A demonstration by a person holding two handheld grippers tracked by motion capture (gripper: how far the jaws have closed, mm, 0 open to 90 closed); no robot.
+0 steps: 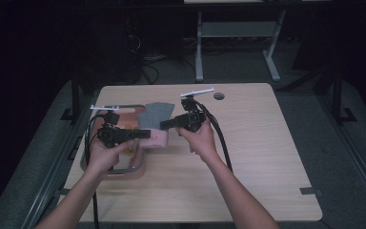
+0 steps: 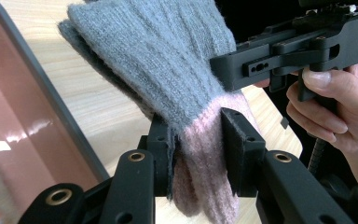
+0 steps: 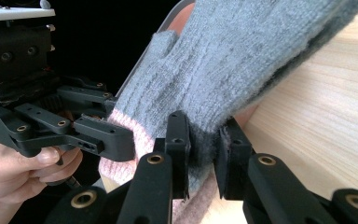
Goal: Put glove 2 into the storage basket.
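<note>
Item: grey-and-pink knit glove (image 2: 168,70), which we hold lifted over the tabletop (image 1: 248,157), left hand-held gripper (image 2: 198,140) and right hand-held gripper (image 3: 204,140) both clamped on it, placement pending.

A grey knitted glove (image 3: 242,60) with a pink cuff is pinched at its cuff end by the right gripper (image 3: 201,154), above the counter (image 3: 326,126). Left of the glove, the left gripper (image 3: 60,121) is gripped by a hand (image 3: 14,172).

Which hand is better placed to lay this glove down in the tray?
Left, probably. The left gripper grips the glove by its pink cuff right over the tray; the right gripper holds the grey part farther off.
</note>
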